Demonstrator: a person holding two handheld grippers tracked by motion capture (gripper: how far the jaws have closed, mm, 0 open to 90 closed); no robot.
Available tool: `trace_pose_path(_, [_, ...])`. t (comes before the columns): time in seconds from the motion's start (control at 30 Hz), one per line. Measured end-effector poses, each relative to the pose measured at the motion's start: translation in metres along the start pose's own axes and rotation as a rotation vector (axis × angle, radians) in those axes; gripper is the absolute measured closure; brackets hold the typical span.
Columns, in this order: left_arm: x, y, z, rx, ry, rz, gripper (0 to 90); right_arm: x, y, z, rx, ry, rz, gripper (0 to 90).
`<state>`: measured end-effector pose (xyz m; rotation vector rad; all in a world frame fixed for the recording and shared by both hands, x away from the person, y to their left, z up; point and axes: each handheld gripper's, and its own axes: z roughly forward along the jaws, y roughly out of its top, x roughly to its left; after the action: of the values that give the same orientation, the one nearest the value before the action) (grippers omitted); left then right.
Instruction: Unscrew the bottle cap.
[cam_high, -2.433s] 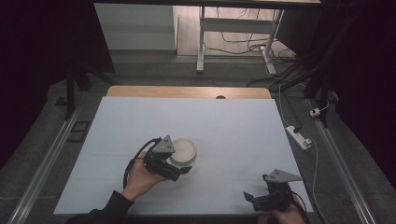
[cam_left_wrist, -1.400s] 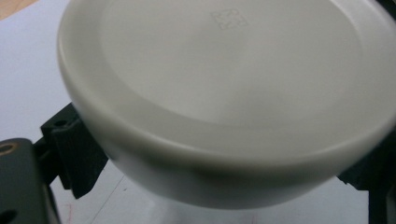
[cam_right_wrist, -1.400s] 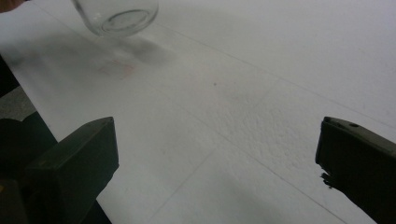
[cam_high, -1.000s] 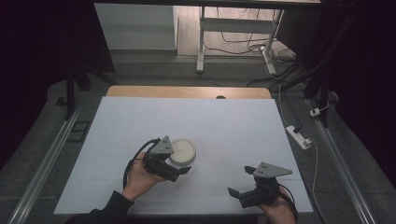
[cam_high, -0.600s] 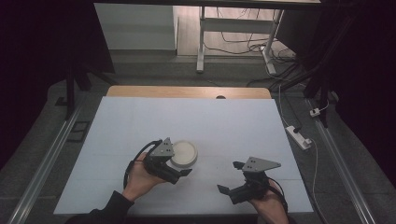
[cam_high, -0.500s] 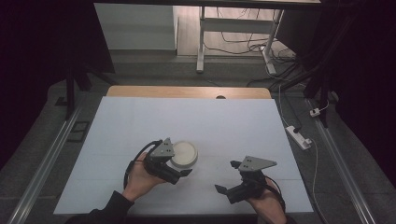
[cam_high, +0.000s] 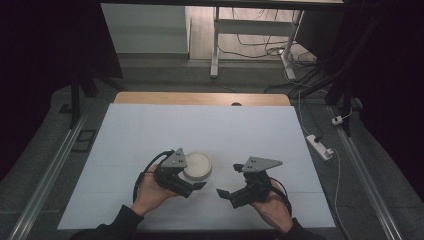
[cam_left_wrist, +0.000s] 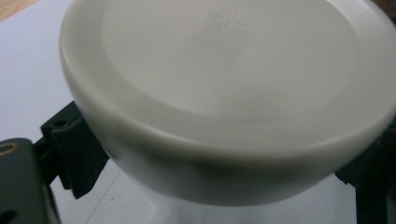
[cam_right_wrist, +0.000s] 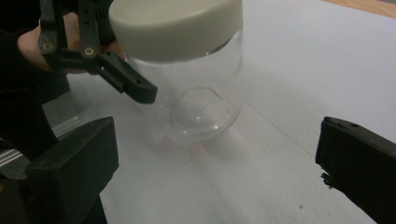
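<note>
At the counter's six o'clock edge, my left hand-held gripper (cam_high: 192, 186) clasps the clear, cream-lidded plastic jar (cam_high: 197, 166); my right hand-held gripper (cam_high: 226, 194), jaws apart, could topple it.

Between the left gripper's (cam_high: 196, 183) jaws, the jar's (cam_right_wrist: 196, 100) glass hides under its blurred lid (cam_left_wrist: 233, 93), cut off above.

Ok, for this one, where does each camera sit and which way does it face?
High view: above the person's side, looking forward and down on the table; both hands and tongs show, left tongs, right tongs.
Left gripper view: rides the left tongs, facing the jar lid close up between its black jaws.
Right gripper view: rides the right tongs, open jaws low in frame, facing the jar and the left tongs.
All three views share the jar.
</note>
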<state>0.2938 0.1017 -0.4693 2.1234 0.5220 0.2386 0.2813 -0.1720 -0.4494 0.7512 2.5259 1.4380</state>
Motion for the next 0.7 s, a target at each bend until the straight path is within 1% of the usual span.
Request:
trace_pose_path(0.2, [0.001,-0.001,0.001,0.007,0.002,-0.003,7.3,0.002,0.009,0.005,-0.002,-0.009,-0.017,0.0])
trace_pose_path(0.3, [0.001,-0.001,0.002,0.010,0.002,-0.005,7.3,0.006,0.016,0.011,0.004,-0.026,-0.036,0.0])
trace_pose_path(0.4, [0.001,-0.002,0.003,0.015,0.005,-0.002,7.3,0.007,0.018,0.014,0.006,-0.030,-0.037,0.0])
trace_pose_path(0.6, [0.003,-0.003,0.005,0.017,0.011,-0.011,7.3,0.010,0.028,0.021,-0.001,-0.029,-0.052,0.0])
trace_pose_path(0.67, [0.003,-0.003,0.005,0.025,0.013,-0.006,7.3,0.012,0.033,0.026,0.001,-0.026,-0.063,0.0])
trace_pose_path(0.7, [0.002,-0.003,0.006,0.018,0.015,-0.016,7.3,0.012,0.033,0.026,0.001,-0.026,-0.063,0.0])
